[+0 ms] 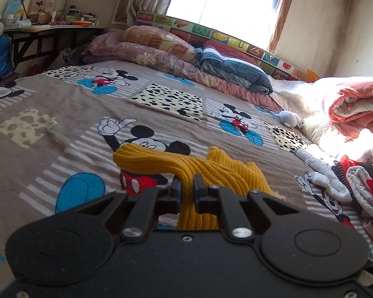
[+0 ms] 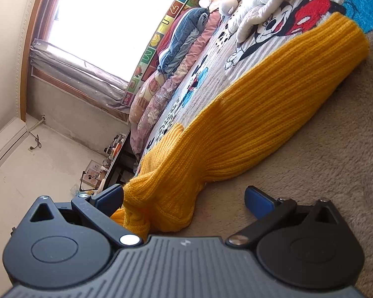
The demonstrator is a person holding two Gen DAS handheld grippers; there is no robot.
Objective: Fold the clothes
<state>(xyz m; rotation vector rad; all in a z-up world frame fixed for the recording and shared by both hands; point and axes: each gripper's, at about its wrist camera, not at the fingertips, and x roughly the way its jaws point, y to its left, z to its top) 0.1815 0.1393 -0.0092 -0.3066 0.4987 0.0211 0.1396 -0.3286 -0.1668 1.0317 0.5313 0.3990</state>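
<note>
A yellow ribbed knit sweater [image 1: 211, 168] lies bunched on the Mickey Mouse blanket [image 1: 62, 129] that covers the bed. My left gripper [image 1: 187, 186] is shut on a fold of the sweater, which hangs down between its fingers. In the right wrist view the sweater [image 2: 248, 124] stretches away across the blanket [image 2: 323, 173], one sleeve end at the far upper right. My right gripper [image 2: 184, 198] is open, tilted sideways, with its jaws wide around the near end of the sweater; the left fingertip [image 2: 112, 196] touches the knit.
Folded quilts and pillows [image 1: 186, 59] line the far side under the window. A pink rolled quilt [image 1: 355, 106] and a pile of grey, white and red clothes [image 1: 348, 181] lie at the right. A cluttered desk [image 1: 49, 24] stands at the back left.
</note>
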